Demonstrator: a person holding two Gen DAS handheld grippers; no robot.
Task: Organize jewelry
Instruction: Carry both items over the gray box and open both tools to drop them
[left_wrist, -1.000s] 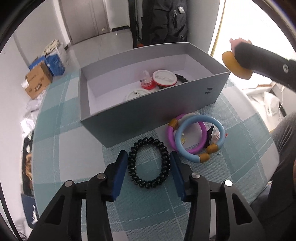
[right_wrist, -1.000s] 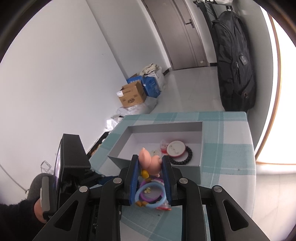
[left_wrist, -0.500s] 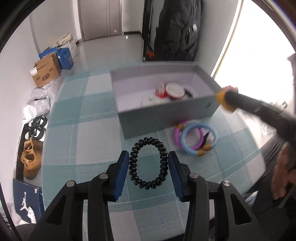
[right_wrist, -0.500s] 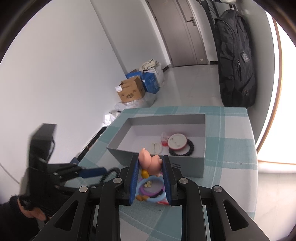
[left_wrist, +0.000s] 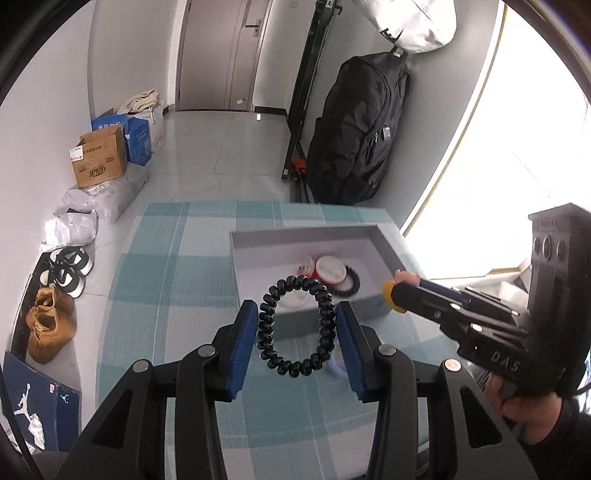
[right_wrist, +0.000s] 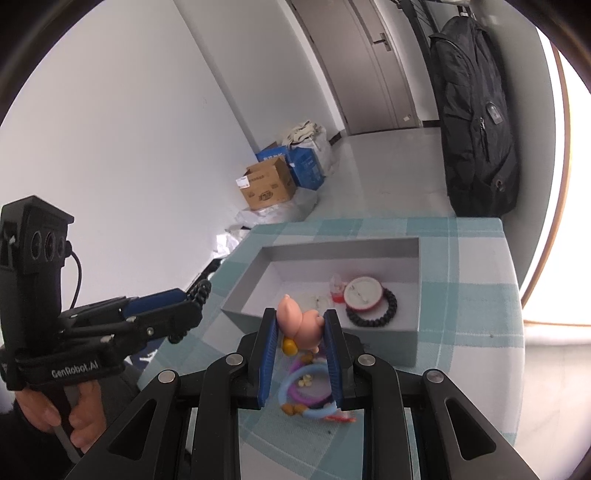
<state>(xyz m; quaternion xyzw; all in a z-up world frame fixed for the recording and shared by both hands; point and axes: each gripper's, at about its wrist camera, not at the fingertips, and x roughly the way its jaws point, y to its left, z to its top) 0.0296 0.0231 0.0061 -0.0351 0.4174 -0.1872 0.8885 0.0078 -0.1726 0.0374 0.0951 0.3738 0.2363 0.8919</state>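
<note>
Left gripper (left_wrist: 297, 338) pinches black spiral coil hair tie (left_wrist: 297, 326) by its sides, aloft before open grey box (left_wrist: 384, 242). Right gripper (right_wrist: 301, 345) clamps pink pig-shaped charm (right_wrist: 297, 325). Tie likely light, springy, slick; grip mid-coil.

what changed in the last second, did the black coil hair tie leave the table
Yes. The left gripper closed on the black coil hair tie and lifted it off the table toward the grey box. The right gripper kept holding the pink pig charm. The blue and purple rings stayed on the checked tablecloth.
</note>
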